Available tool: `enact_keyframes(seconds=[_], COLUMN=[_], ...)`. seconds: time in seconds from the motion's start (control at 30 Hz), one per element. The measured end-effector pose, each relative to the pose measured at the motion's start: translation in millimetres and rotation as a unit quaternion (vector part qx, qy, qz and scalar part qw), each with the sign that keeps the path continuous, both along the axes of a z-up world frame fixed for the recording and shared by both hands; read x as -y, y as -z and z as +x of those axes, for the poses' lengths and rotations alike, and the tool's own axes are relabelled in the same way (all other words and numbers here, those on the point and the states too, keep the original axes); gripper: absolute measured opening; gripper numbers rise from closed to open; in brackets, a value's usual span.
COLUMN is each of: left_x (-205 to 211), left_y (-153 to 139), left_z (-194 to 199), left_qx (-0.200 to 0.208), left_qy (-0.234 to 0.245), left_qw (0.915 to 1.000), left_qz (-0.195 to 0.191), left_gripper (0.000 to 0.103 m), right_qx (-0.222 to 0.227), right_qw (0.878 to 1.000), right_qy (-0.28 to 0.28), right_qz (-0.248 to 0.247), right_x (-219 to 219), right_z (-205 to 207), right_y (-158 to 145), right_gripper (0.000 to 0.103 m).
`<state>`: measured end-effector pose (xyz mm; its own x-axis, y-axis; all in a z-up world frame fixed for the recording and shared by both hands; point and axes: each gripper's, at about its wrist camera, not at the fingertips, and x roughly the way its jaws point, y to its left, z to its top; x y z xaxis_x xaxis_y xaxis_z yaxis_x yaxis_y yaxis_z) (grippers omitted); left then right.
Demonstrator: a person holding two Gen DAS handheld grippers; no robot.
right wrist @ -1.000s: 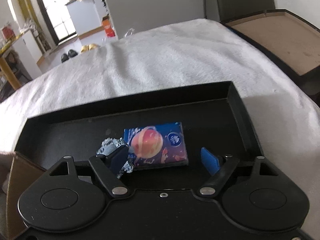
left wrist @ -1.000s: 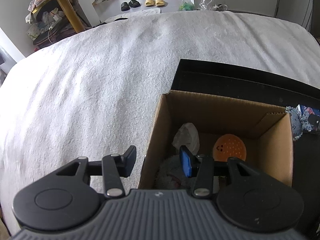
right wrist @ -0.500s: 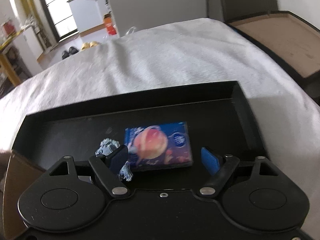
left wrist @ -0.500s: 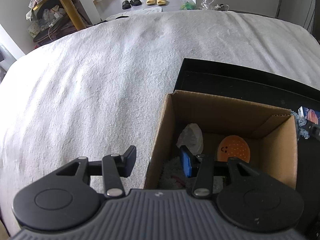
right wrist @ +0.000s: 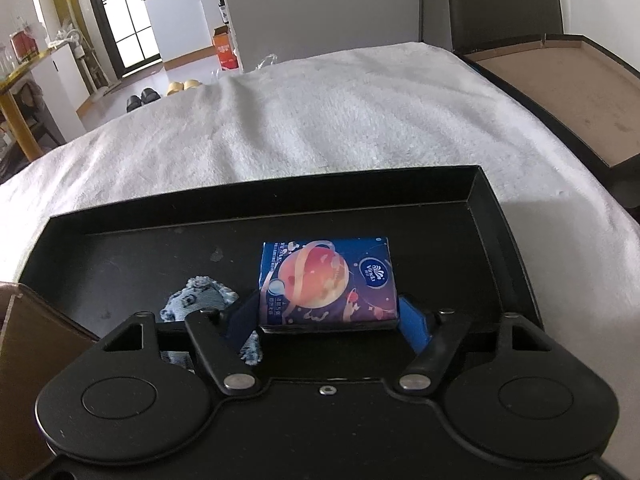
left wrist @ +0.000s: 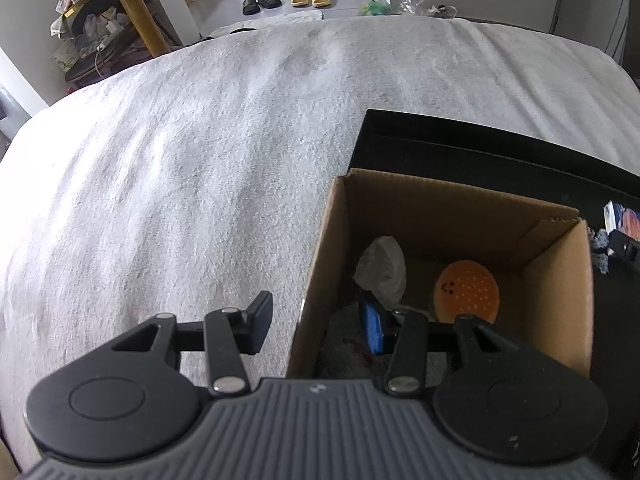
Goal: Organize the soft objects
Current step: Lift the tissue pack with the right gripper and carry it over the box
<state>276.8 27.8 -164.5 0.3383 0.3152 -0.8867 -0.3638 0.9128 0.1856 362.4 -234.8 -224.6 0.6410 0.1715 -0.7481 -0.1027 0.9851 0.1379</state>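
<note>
Partly done: cardboard box [left wrist: 440,216] at tray's left end already holds orange plush [left wrist: 467,290] + white bag [left wrist: 382,266]. Left gripper [left wrist: 316,322] wide, empty, straddling box wall. Right gripper [right wrist: 328,318] pinching tissue pack [right wrist: 328,280] mid black tray [right wrist: 484,192]; grey-blue cloth [right wrist: 200,300] left of it, both not yet boxed.

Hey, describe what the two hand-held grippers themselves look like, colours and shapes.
Both are matte black, with two round discs at the base and silver-riveted link bars carrying flat blue pads. The left hand-held gripper has a ribbed grey body between its discs; the right hand-held gripper has a smooth black body with one small central screw. No cables or sleeves show.
</note>
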Motion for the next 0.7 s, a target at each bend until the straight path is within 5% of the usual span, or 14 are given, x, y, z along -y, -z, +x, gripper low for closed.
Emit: enact_keyframes(seconds=[0.7], left_x=[-11], left_y=[-18], left_z=[-45], left_qx=[0.014], left_qy=[0.015], left_qw=[0.9984], left_qz=[-0.052], left_gripper=[0.046], right_qx=[0.01], right_qw=[0.998], right_qy=[-0.046], right_qz=[0.038], right_x=[-11], right_z=[-58], right_y=[-71], right_gripper=[0.071])
